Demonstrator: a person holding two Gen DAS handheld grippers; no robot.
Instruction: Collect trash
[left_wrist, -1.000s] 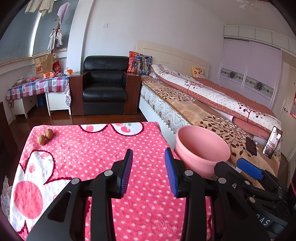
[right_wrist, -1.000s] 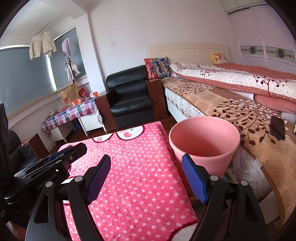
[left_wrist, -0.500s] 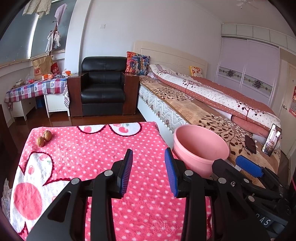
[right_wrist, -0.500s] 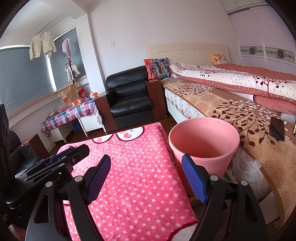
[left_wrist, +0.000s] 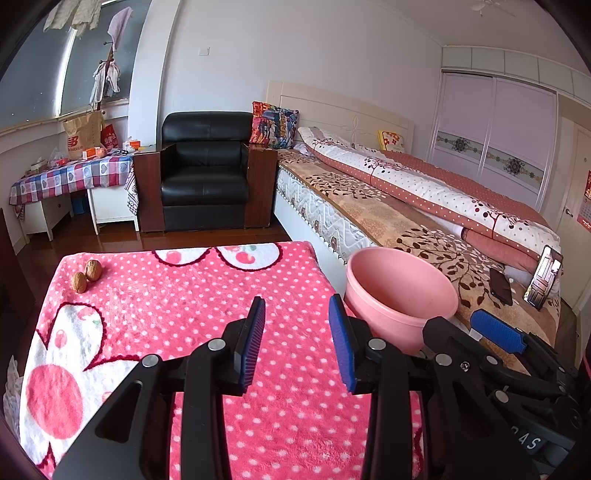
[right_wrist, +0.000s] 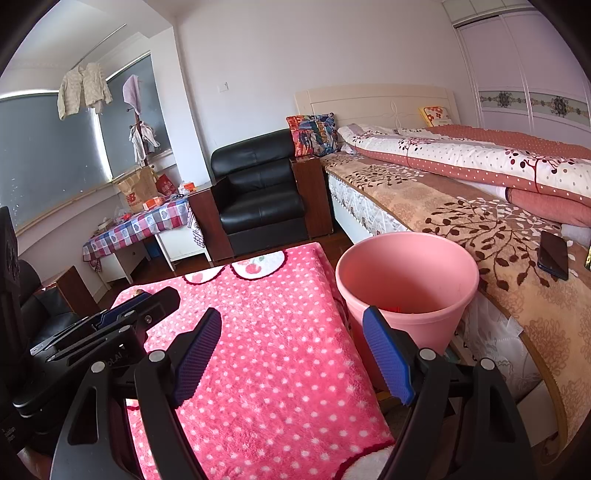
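Open pink-blanketed desk (left_wrist: 192, 317) ahead at 12 o'clock, two walnuts (left_wrist: 86, 275) at 10 o'clock, pink bin (left_wrist: 400, 295) blocking 2 o'clock, bed (left_wrist: 388, 218) beyond.

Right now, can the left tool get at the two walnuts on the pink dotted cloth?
Probably yes. The left tool is open and holds nothing, and the pink cloth between it and the walnuts is bare. They lie at the far left corner, touching each other, so it must travel forward and left.

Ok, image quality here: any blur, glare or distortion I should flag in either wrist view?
Left wrist view: sharp, evenly daylit, strong fisheye bending of the wardrobe, dark corner vignette. Right wrist view: equally sharp, no glare, bed edge curved by the lens; what lies inside the pink bucket is too small to identify.
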